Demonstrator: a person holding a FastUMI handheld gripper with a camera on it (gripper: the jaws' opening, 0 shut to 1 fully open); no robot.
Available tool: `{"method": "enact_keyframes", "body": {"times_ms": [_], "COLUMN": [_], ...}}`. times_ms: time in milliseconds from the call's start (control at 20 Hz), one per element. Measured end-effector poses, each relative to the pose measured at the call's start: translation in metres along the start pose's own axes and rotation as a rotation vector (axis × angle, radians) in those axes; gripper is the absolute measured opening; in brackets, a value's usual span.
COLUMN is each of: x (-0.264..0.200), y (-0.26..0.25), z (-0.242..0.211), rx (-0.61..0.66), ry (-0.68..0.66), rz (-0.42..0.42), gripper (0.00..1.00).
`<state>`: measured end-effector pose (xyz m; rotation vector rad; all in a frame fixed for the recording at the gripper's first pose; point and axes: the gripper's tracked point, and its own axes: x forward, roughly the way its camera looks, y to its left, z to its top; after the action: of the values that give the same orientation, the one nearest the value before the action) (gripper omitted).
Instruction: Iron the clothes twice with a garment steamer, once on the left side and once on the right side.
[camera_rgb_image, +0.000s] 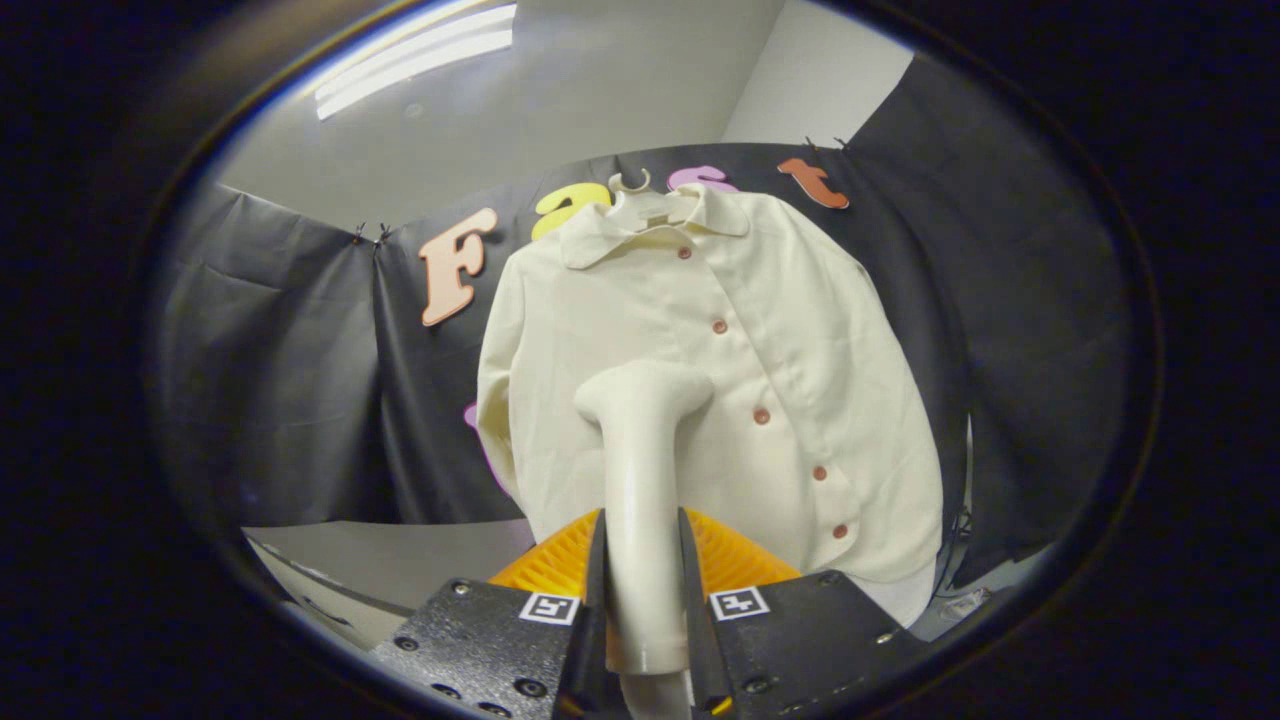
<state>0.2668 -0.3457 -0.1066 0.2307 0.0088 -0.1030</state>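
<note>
My gripper (642, 600) clamped on steamer (640, 470) handle, both fingers pressing its sides. Steamer upright, head against shirt (780, 340) front, left of button row, mid-height. Shirt buttoned, on hanger (630, 183) against booth wall (300, 380).

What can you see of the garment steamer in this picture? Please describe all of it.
The garment steamer is cream-coloured and looks like smooth plastic. Its long handle rises upright between the two fingers of the gripper, which press on it from both sides. At the top it bends into a wider head that points toward the shirt on its hanger, over the panel on the left of the button row. Whether the head touches the cloth cannot be told. No steam is visible.
</note>
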Motion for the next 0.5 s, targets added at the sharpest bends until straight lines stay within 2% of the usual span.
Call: {"method": "enact_keyframes", "body": {"times_ms": [500], "x": [-0.035], "y": [-0.02], "z": [-0.091], "rx": [0.036], "ry": [0.119], "rz": [-0.017], "gripper": [0.33]}}
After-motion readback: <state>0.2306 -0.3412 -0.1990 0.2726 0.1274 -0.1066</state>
